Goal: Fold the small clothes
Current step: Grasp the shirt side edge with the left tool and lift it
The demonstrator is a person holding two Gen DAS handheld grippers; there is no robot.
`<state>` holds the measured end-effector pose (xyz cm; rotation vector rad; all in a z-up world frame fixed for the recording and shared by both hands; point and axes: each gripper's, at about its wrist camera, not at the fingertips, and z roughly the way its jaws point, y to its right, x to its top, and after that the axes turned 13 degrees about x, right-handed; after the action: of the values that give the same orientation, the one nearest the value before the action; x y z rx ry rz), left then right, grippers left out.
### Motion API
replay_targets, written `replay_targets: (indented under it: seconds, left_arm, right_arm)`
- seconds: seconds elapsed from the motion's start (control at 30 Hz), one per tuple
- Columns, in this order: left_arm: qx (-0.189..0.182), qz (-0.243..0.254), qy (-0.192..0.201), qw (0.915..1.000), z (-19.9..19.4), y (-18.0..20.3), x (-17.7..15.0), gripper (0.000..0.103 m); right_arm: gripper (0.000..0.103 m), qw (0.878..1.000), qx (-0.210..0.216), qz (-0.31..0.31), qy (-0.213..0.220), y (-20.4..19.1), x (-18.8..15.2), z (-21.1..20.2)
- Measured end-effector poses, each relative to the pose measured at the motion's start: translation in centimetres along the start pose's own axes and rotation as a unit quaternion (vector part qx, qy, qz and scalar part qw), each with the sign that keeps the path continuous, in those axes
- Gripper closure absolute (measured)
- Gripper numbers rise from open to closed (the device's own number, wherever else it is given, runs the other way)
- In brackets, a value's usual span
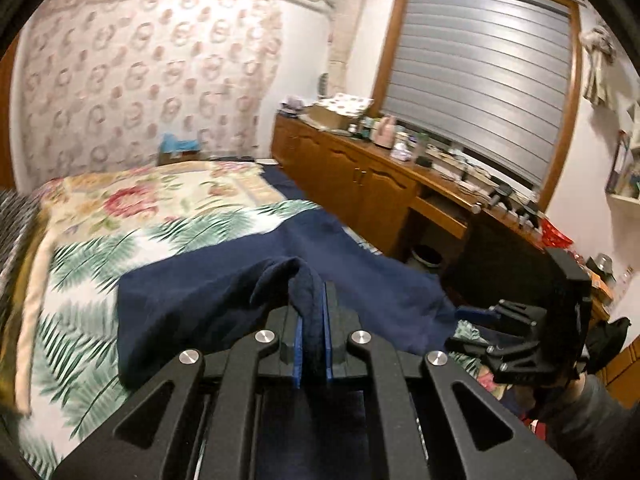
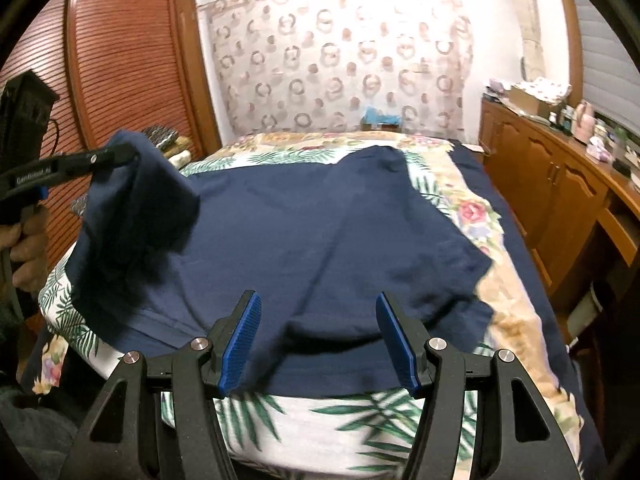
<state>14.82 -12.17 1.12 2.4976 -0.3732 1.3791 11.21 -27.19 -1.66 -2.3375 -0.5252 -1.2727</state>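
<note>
A navy blue shirt point(image 2: 320, 232) lies spread on the bed's leaf-print cover point(image 2: 360, 420). My left gripper point(image 1: 312, 320) is shut on a bunched edge of the shirt point(image 1: 296, 280) and holds it lifted above the bed; it also shows in the right wrist view point(image 2: 128, 154) at the left, with cloth hanging from it. My right gripper point(image 2: 318, 340) is open and empty, its blue pads just above the shirt's near hem. It also shows in the left wrist view point(image 1: 472, 316) at the right.
The bed carries a floral blanket point(image 1: 160, 196) at its far end. A wooden cabinet point(image 1: 360, 176) with clutter on top runs along the right side under a shuttered window point(image 1: 480, 80). A slatted wooden wardrobe point(image 2: 120, 60) stands on the left.
</note>
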Motion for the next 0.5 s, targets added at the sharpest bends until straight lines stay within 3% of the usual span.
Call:
replay_targets:
  seconds: [0.3, 0.5]
  left_arm:
    - [-0.04, 0.059, -0.007, 0.9974, 3.0, 7.4, 4.4, 0.095]
    - [-0.045, 0.093, -0.025, 0.9944, 6.1, 11.0, 5.8, 0.095]
  right_arm:
    - [0.041, 1.0, -0.01, 0.019, 0.018, -0.6, -2.4, -1.9]
    - [0.041, 0.999, -0.016, 0.027, 0.028, -0.9, -3.0, -2.7]
